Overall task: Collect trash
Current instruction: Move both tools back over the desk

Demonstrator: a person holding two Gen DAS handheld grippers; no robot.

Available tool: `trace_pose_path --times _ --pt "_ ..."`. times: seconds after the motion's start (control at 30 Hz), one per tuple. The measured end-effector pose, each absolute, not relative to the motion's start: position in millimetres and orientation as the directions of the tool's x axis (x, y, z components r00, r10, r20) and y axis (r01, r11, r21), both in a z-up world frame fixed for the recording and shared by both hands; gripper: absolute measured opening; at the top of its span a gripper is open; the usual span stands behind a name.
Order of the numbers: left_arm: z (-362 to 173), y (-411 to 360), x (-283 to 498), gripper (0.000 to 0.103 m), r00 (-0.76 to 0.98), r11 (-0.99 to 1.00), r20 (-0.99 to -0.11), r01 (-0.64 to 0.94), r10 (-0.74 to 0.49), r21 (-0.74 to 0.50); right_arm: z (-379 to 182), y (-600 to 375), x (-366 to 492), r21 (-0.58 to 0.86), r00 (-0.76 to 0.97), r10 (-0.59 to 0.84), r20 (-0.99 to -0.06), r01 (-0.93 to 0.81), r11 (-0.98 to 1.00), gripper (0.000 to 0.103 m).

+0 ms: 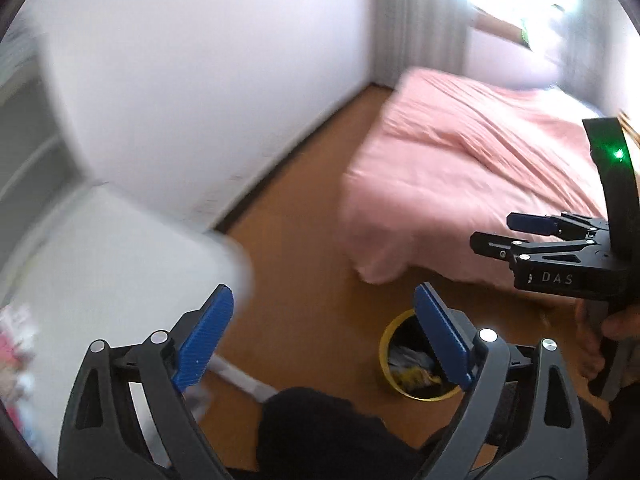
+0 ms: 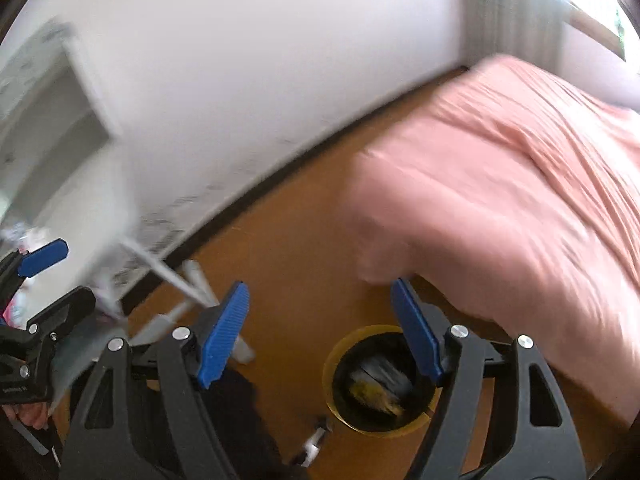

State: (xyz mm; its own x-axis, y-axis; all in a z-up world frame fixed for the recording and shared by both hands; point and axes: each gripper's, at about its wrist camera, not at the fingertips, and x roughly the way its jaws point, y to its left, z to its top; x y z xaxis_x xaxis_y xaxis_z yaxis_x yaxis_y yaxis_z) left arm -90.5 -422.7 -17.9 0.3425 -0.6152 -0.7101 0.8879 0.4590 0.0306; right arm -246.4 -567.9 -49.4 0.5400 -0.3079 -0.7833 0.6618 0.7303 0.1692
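Observation:
A round yellow-rimmed bin [image 1: 385, 340] stands on the wooden floor beside the bed, with crumpled yellow and white trash [image 1: 412, 370] inside. My left gripper [image 1: 324, 292] is high above the floor, its blue pads wide apart with nothing between them. The right gripper [image 1: 496, 232] shows at the right edge, held by a hand. In the right wrist view the bin [image 2: 331, 364] and its trash [image 2: 376, 390] lie below my right gripper [image 2: 320, 286], which is open with nothing in it. The left gripper [image 2: 74, 272] shows at the left edge. Both views are blurred.
A bed with a pink cover [image 1: 460, 168] fills the right side. A white wall [image 1: 200, 80] and dark skirting run behind. White furniture legs [image 2: 192, 284] stand at the left. A small black-and-white item [image 2: 316, 444] lies on the floor near the bin. A person's dark-clothed leg [image 1: 320, 432] is below.

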Motion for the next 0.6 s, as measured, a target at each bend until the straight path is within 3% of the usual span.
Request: trace_pose_path --times 0.17,0.3,0.43,0.6 --pt "19 -318 -30 0.092 0.545 0.674 -0.642 0.736 -0.54 0.058 -10 -501 -134 0.187 0.664 -0.151 -0.732 0.41 0.893 0.075" --pt "17 -219 17 0.092 0.662 0.834 -0.649 0.546 -0.375 0.076 0 -427 -52 0.18 0.694 -0.004 -0.72 0.193 0.965 0.075" --pt "-1 -126 47 0.092 0.693 0.925 -0.684 0.373 -0.229 0.069 2 -340 11 0.185 0.676 0.143 -0.723 -0.01 0.983 0.075" --pt "-18 -47 53 0.092 0.672 0.97 -0.722 0.242 -0.162 0.007 -3 -251 64 0.211 0.609 0.282 -0.742 -0.187 0.959 0.075"
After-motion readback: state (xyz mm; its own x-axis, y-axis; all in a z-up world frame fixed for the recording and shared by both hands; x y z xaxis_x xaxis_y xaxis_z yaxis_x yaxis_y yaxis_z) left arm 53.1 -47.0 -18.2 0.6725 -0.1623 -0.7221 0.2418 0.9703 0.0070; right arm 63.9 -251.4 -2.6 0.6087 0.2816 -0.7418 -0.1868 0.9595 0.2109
